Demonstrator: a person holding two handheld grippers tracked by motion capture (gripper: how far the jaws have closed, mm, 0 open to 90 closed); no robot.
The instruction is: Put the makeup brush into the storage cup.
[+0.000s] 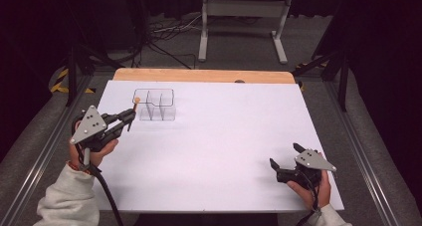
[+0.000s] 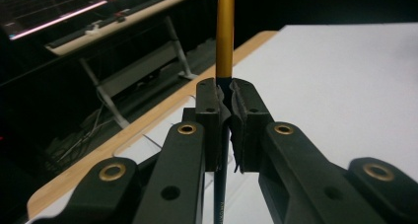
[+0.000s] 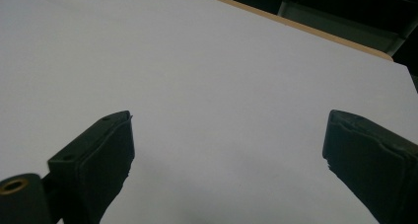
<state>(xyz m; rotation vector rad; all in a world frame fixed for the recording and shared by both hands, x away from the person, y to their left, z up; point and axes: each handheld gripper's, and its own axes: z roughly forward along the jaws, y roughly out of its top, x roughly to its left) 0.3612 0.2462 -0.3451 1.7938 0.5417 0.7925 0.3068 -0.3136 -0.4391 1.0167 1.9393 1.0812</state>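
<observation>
A white table (image 1: 224, 146) is filling the middle of the frame, its wooden edge (image 1: 204, 75) showing along the top. A white metal stand (image 1: 244, 9) is standing on the grey floor at upper centre, and black cables (image 1: 164, 34) are lying at upper left.

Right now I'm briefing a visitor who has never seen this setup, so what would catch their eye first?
Most striking is the pen, gold and black, clamped upright in the left gripper, whose jaws are shut on it, at the table's left. Just beyond it stands a clear organizer with compartments. At the near right, the right gripper rests over the bare white table, jaws wide apart.
</observation>
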